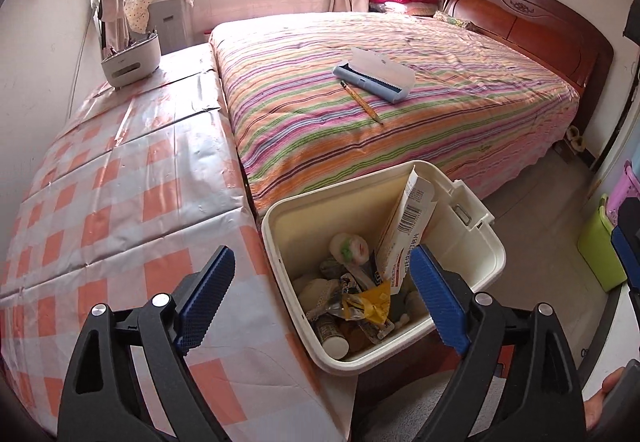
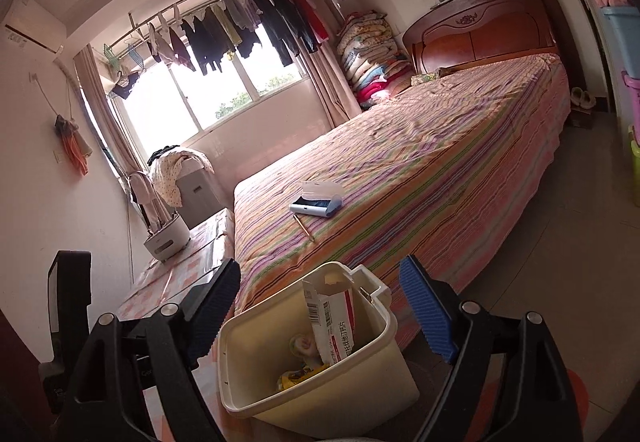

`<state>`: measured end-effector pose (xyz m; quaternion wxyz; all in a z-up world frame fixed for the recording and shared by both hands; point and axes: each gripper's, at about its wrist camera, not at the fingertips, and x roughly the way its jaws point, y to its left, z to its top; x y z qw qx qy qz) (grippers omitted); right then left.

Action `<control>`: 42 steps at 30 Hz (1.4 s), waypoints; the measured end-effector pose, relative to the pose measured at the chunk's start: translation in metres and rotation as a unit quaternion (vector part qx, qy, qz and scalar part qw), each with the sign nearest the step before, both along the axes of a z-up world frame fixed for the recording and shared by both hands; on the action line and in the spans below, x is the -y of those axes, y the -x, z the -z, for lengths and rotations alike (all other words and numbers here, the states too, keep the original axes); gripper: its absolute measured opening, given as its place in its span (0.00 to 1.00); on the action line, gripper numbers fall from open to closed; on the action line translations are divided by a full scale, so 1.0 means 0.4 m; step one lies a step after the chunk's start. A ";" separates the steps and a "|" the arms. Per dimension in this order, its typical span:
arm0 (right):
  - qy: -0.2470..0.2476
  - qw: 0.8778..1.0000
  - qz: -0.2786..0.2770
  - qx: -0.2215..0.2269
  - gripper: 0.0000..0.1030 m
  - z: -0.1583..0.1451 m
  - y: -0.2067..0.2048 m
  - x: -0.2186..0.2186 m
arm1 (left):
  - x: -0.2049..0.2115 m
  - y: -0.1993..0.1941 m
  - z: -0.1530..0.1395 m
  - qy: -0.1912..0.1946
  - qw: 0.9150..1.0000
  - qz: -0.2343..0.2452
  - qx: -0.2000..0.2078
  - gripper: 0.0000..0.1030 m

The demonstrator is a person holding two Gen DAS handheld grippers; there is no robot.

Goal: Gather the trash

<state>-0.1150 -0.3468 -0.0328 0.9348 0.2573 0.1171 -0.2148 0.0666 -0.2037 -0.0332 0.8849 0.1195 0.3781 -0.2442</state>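
A cream trash bin [image 1: 288,238] stands beside the bed's foot, seen from above in the left wrist view. It holds a white-and-red carton [image 1: 408,230], a yellow wrapper [image 1: 374,302], crumpled tissue [image 1: 348,248] and other small trash. My left gripper [image 1: 320,290] is open and empty just above the bin. In the right wrist view the bin [image 2: 360,382] with the carton [image 2: 332,322] sits below my right gripper [image 2: 320,306], which is open and empty.
The striped bed [image 1: 400,81] carries an open pencil case [image 1: 374,79] and a pencil [image 1: 362,101]. A checkered table [image 1: 120,181] at left bears a white holder [image 1: 132,57]. Coloured bins [image 1: 600,242] stand at right on the floor.
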 end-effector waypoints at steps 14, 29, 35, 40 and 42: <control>0.052 0.988 -0.111 -0.095 0.79 0.040 -0.088 -0.210 | -0.270 0.070 -0.049 -0.024 0.990 -0.134 0.047 0.87; 0.084 0.979 -0.128 -0.136 0.79 0.038 -0.158 -0.296 | -0.374 0.083 -0.047 -0.009 0.987 -0.155 0.039 0.88; 0.082 0.976 -0.139 -0.148 0.79 0.048 -0.188 -0.316 | -0.403 0.078 -0.046 -0.002 0.986 -0.161 0.036 0.88; 0.085 0.974 -0.144 -0.154 0.79 0.054 -0.201 -0.328 | -0.414 0.070 -0.042 0.001 0.986 -0.166 0.030 0.88; 0.086 0.973 -0.145 -0.156 0.79 0.056 -0.206 -0.330 | -0.418 0.069 -0.040 0.003 0.986 -0.167 0.029 0.88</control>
